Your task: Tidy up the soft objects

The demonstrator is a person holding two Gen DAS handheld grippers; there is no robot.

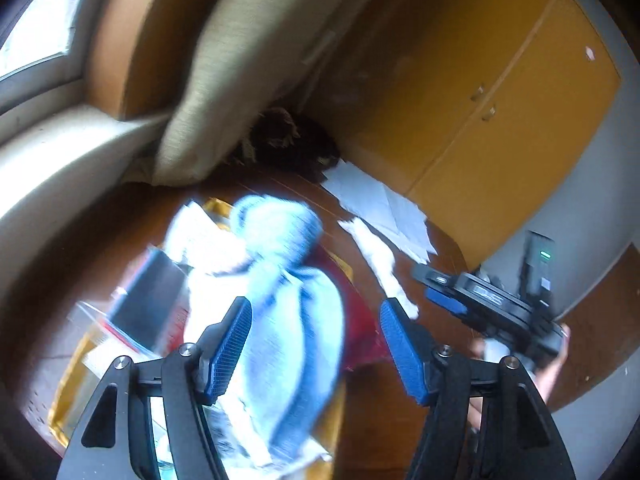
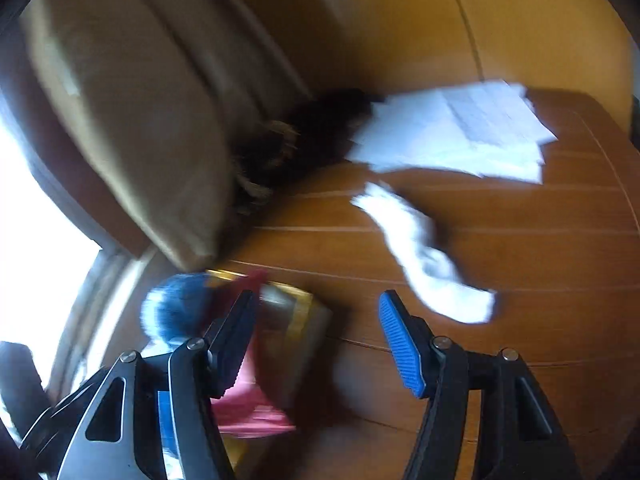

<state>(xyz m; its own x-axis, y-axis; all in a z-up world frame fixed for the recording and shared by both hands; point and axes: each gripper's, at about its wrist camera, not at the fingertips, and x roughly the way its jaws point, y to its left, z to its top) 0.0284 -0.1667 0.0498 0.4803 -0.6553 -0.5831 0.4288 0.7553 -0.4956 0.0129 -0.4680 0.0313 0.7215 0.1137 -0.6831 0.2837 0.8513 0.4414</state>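
A light blue knitted garment (image 1: 288, 292) lies heaped in a yellow box (image 1: 68, 392) on top of a red cloth (image 1: 360, 320). My left gripper (image 1: 320, 344) hangs over it, open, with the knit showing between the fingers and the right pad clear of it. In the right wrist view the blue knit (image 2: 172, 308), the red cloth (image 2: 248, 408) and the yellow box (image 2: 304, 308) sit at the lower left. My right gripper (image 2: 316, 320) is open and holds nothing. A white sock (image 2: 420, 256) lies on the table just beyond its right finger, and the same white sock (image 1: 380, 256) shows in the left view.
A beige cushion (image 1: 240, 72) leans at the back left over a dark furry heap (image 1: 288, 140). Loose white papers (image 2: 460, 132) lie at the far side of the wooden table (image 2: 520, 260). Yellow cabinet doors (image 1: 500, 100) stand behind. A black box (image 1: 148, 300) sits in the yellow box.
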